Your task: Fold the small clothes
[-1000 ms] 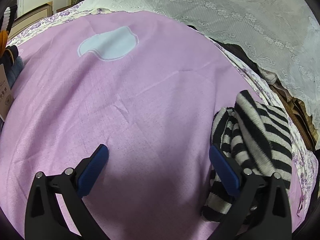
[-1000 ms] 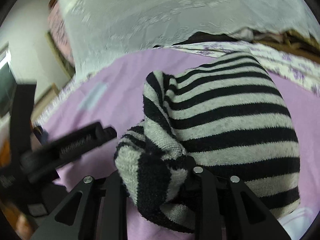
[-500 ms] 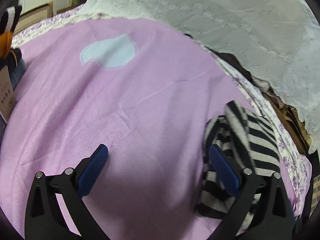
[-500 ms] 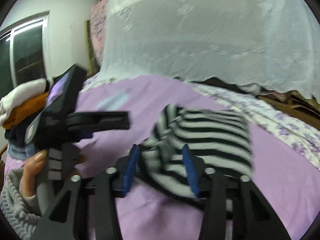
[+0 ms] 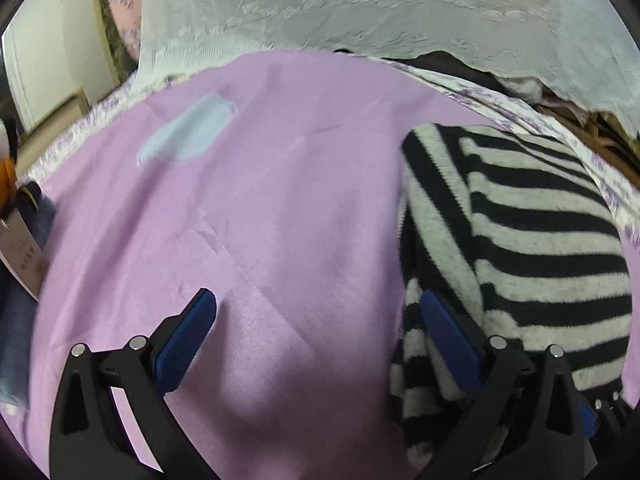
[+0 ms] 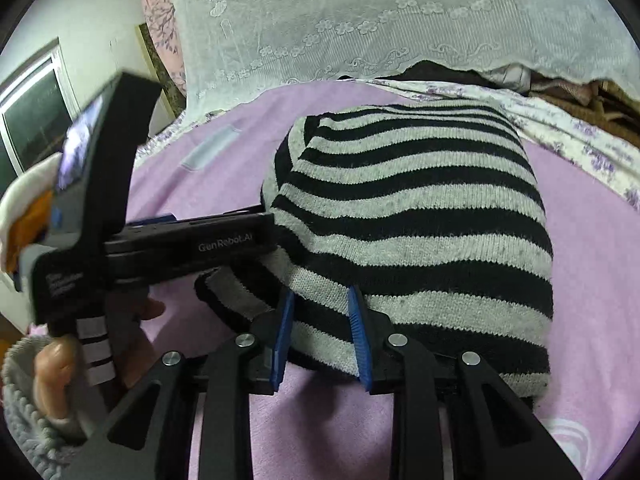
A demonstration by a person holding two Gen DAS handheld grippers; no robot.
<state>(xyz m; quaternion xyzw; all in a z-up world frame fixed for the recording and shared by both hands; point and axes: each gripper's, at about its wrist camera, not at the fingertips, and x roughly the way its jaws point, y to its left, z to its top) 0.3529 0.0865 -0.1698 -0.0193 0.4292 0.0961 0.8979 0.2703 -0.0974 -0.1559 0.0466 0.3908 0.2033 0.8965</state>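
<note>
Striped black-and-grey knit garment (image 6: 420,216), folded into a rounded bundle, lying on pink bedsheet (image 5: 280,220); right tongs (image 6: 320,334) closing on its near hem, blue pads pressing the knit between them; left tongs (image 5: 316,340) spread wide, gripping nothing, right pad against the garment's left edge; pale blue patch (image 5: 188,132) on sheet beyond; white lace cloth (image 6: 380,20) at rear. Half a second earlier the bundle sat smaller and farther off in both views; right pads stood wider.
</note>
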